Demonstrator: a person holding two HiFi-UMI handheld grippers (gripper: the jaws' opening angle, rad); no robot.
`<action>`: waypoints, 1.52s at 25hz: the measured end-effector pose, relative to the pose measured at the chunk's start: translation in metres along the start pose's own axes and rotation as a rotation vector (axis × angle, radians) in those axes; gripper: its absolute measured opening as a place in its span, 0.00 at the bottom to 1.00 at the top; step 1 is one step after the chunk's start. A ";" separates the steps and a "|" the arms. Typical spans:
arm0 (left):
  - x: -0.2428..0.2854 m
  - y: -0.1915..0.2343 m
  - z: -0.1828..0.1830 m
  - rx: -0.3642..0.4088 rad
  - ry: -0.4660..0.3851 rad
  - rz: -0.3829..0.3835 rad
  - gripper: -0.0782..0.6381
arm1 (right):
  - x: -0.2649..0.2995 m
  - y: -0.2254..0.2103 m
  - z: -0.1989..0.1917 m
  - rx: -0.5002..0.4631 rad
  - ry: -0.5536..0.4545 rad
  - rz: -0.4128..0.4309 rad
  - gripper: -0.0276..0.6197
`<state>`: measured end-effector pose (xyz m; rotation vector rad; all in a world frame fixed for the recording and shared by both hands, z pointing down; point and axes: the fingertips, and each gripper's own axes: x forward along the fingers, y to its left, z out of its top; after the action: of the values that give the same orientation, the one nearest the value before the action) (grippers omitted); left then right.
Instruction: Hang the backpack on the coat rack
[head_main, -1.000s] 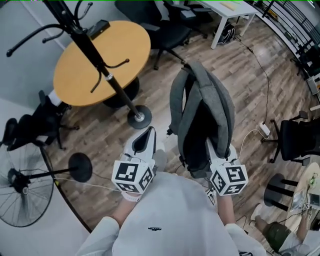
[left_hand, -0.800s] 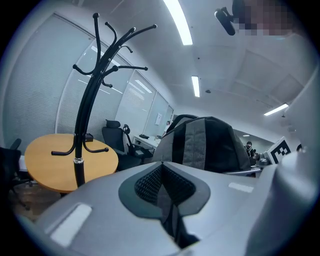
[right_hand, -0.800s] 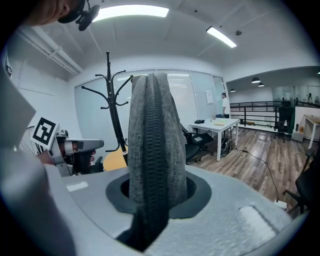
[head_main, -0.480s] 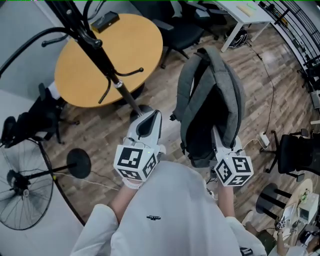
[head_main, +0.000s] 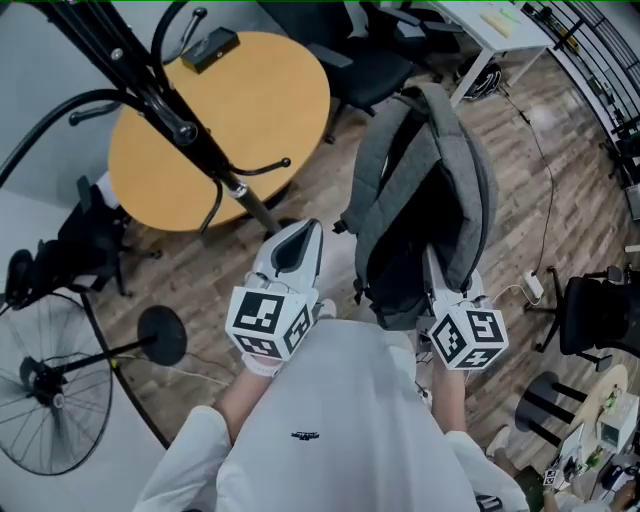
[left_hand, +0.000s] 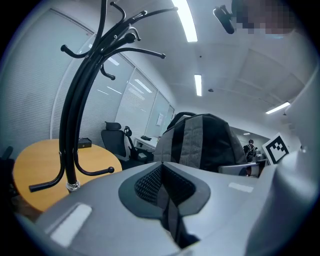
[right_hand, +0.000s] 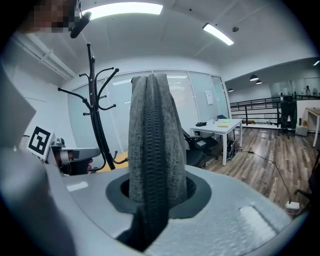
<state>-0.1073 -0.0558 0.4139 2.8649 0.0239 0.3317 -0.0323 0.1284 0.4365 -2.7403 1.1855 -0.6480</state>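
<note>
Wood-plank floor (head_main: 520, 190) all over, office kind of room. Starting left of the coat rack (head_main: 190, 135), there's a black wire-cage fan (head_main: 45, 385) on a round base. The rack itself is a black metal pole with curved arms that end in little ball tips, and nothing hangs on it. Right behind it sits a round table (head_main: 265, 110) with a smooth yellow-orange top.

Just right of the rack's pole is the left gripper (head_main: 298, 232), a white shell with dark textured pads. Its fingers are pressed together with nothing between them.

Next over, further right of the rack and well clear of every hook, is the backpack (head_main: 465, 190). It's soft grey woven fabric with a black back panel, and the grey shoulder straps loop over the top. It hangs upright in the air, rising out of the right gripper's fingers, with the left gripper just beside it and not touching.

The right gripper (head_main: 438, 300) sits at the bottom of the bag. Its fingers are part way closed and clamped on a thick grey fold of the backpack that has a ribbed strip running up it.

Farthest right of the rack, at the back, is a white desk (head_main: 500, 25).
</note>
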 end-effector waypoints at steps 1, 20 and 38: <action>0.003 0.000 0.000 0.001 0.003 0.000 0.13 | 0.004 -0.002 0.002 0.002 -0.002 0.002 0.19; 0.146 0.015 0.033 -0.061 -0.042 0.191 0.13 | 0.150 -0.100 0.062 -0.065 0.096 0.197 0.19; 0.252 0.009 0.063 -0.130 -0.105 0.482 0.13 | 0.275 -0.148 0.153 -0.187 0.102 0.540 0.19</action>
<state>0.1523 -0.0687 0.4135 2.7208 -0.6876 0.2578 0.2991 0.0221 0.4289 -2.3586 1.9896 -0.6326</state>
